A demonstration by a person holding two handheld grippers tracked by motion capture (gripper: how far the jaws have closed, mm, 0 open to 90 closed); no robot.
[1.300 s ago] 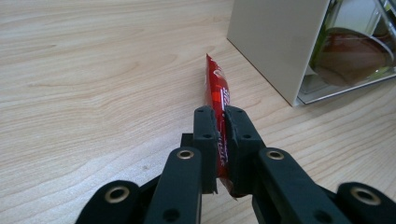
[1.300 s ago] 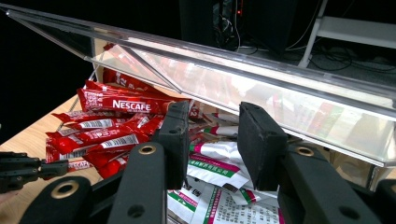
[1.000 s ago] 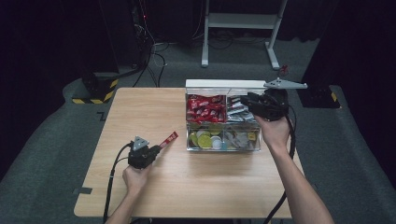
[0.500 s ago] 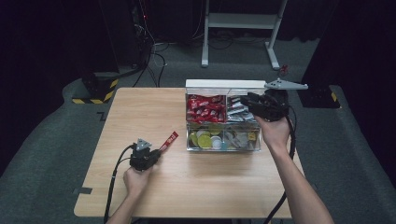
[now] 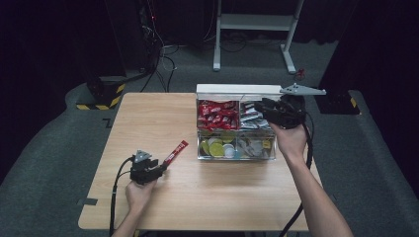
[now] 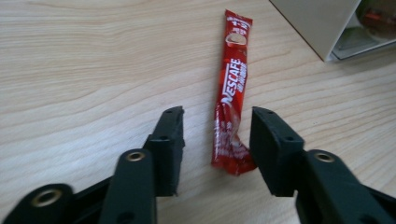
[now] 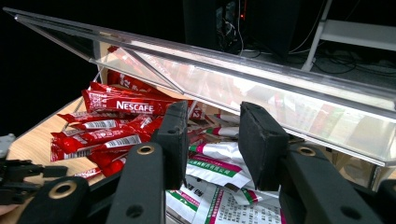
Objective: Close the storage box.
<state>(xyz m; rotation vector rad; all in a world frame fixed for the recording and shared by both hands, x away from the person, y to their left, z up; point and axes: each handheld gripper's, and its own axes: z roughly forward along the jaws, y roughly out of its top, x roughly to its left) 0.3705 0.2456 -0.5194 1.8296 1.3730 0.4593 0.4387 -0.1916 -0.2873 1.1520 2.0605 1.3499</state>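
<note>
Left gripper view shows the left gripper point(image 6: 215, 151) with jaws spread around the near end of the red coffee stick point(image 6: 231, 95), whose length runs away from them.

**Clearance: open counter left, box blocks right rear**

Left and front counter point(image 5: 148, 113) bare, free passage. Red sachet point(image 6: 229, 93) lies flat between the spread jaws of the left tongs point(image 6: 215, 140), low obstacle. Clear 4-compartment box point(image 5: 236, 129) blocks right rear; its raised lid point(image 7: 243, 70) overhangs right tongs point(image 7: 212, 140), jaws apart, packets crowded below.
</note>
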